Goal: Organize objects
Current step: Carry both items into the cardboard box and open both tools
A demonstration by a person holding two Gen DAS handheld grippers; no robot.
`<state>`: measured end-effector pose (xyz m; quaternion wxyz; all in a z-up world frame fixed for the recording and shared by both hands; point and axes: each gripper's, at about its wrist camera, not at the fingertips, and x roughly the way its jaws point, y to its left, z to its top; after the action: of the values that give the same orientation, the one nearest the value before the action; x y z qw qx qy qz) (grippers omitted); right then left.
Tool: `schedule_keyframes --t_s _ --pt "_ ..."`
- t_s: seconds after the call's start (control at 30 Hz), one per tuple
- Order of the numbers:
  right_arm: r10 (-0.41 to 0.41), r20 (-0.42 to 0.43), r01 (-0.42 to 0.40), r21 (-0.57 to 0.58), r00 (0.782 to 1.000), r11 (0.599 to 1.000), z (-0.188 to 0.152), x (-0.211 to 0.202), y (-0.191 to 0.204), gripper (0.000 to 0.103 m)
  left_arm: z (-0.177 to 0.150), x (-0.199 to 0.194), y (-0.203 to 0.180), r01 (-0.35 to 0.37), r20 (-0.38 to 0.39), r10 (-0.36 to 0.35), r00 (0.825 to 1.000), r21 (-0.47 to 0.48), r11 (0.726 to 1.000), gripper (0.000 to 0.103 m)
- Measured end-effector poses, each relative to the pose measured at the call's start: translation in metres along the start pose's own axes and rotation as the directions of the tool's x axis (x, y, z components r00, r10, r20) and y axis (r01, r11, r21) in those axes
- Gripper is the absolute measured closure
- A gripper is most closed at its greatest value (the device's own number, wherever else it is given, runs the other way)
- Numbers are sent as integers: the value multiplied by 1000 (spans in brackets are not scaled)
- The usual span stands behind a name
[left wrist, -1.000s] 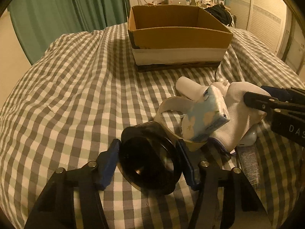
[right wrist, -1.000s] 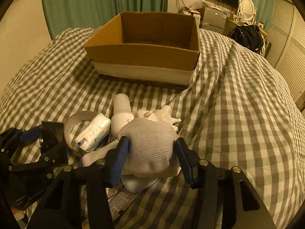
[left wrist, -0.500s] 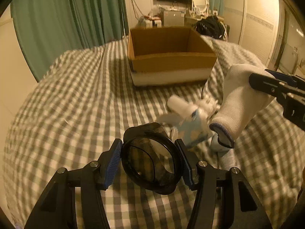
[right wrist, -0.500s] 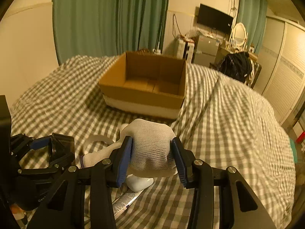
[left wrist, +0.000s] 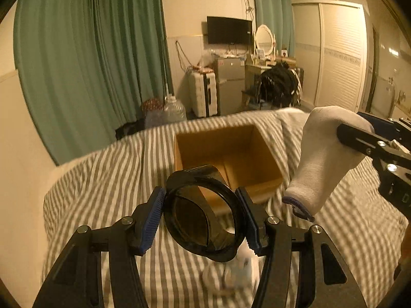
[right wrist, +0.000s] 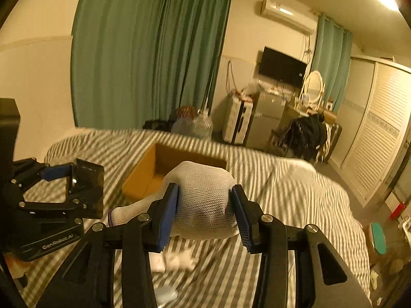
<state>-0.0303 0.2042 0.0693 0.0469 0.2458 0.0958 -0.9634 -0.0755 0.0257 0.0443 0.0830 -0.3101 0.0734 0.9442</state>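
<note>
My left gripper (left wrist: 200, 220) is shut on a black round goggle-like piece (left wrist: 203, 215) and holds it in the air over the checked bed. My right gripper (right wrist: 204, 215) is shut on a white knit glove (right wrist: 203, 200), also lifted; the glove hangs from it in the left wrist view (left wrist: 323, 154). An open cardboard box (left wrist: 226, 154) stands on the bed ahead of both grippers and also shows in the right wrist view (right wrist: 151, 177). The left gripper appears at the left of the right wrist view (right wrist: 59, 187).
Blurred white items (right wrist: 174, 261) lie on the checked bedspread (left wrist: 102, 179) below the grippers. Beyond the bed stand green curtains (left wrist: 90, 64), a white suitcase (left wrist: 203, 95), a small fridge, a dresser with a mirror and a wardrobe (left wrist: 339, 59).
Both grippers have risen well above the bed and tilted up, carrying the goggle piece and the glove. The box now sits lower in view and the remaining items lie far below.
</note>
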Motion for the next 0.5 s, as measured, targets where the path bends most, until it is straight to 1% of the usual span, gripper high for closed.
schedule_keyframes --t_s 0.13,0.27,0.37,0.5 --pt "-14 21 14 -4 1000 1000 32 21 -14 61 36 28 0 -6 12 6 1000 3 1000 46" --pt "-26 15 26 -8 1000 1000 56 61 -22 61 59 64 3 -4 5 4 1000 6 1000 46" --pt "-15 -6 15 -1 1000 1000 65 100 -26 61 68 101 2 -3 -15 3 1000 4 1000 46" --pt "-4 -48 4 5 999 1000 64 153 -27 61 63 143 0 2 -45 -1 999 12 1000 46"
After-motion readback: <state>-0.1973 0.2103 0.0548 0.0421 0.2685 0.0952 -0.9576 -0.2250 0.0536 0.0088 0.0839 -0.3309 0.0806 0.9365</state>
